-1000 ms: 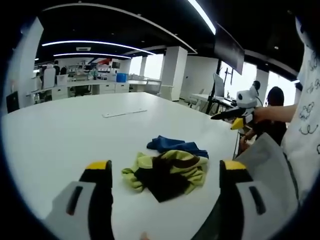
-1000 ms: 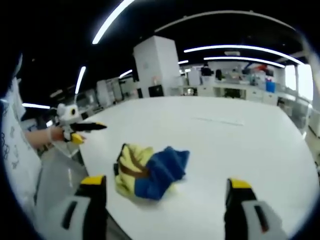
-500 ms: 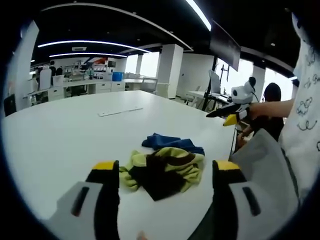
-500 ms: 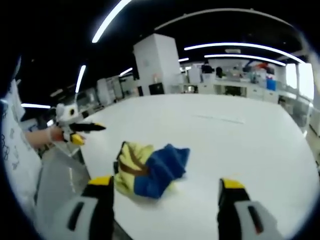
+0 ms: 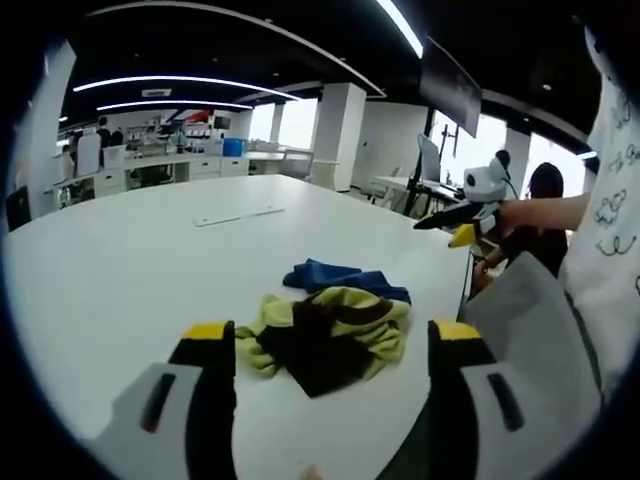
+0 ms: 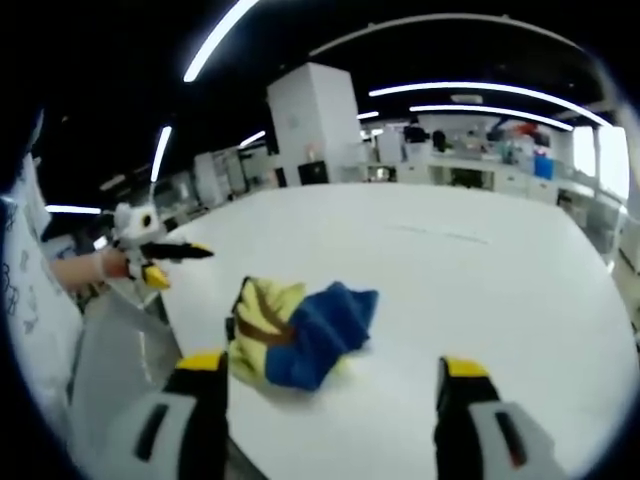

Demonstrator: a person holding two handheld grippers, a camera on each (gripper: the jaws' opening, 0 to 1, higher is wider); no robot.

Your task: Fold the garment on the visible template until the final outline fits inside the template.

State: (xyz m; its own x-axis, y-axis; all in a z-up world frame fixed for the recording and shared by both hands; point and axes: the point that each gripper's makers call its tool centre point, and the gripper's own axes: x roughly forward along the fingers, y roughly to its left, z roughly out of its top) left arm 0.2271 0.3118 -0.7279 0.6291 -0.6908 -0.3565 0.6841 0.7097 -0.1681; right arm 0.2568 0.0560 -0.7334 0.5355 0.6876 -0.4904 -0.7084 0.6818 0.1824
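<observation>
A crumpled garment of yellow-green, dark brown and blue fabric (image 5: 330,330) lies bunched in a heap on a broad white table (image 5: 120,260), close to the table's near edge. In the left gripper view its long axis runs roughly across the picture, with the blue part at the far side and the brown patch toward the camera. In the right gripper view the same garment (image 6: 295,330) lies slanted, the yellow-green end low at the left and the blue end pointing up and to the right.

The left gripper (image 5: 322,345), white with yellow-tipped black jaws, hangs above the near table edge with its jaws spread wide, one on either side of the heap and holding nothing. The right gripper (image 6: 325,375) is likewise spread and empty, the garment lying just beyond and between its jaws. Each gripper also appears in the other's view, held out in a hand beside the table: the right one (image 5: 462,222), the left one (image 6: 160,258).

A thin pale strip (image 5: 238,215) lies flat farther back on the table, well apart from the garment. Grey floor (image 5: 530,340) borders the near edge. Behind stand a white square pillar (image 6: 312,125), office desks (image 5: 170,172) and long ceiling light strips (image 5: 190,82). A white printed garment worn by the person (image 5: 612,200) fills the right margin of the left gripper view.
</observation>
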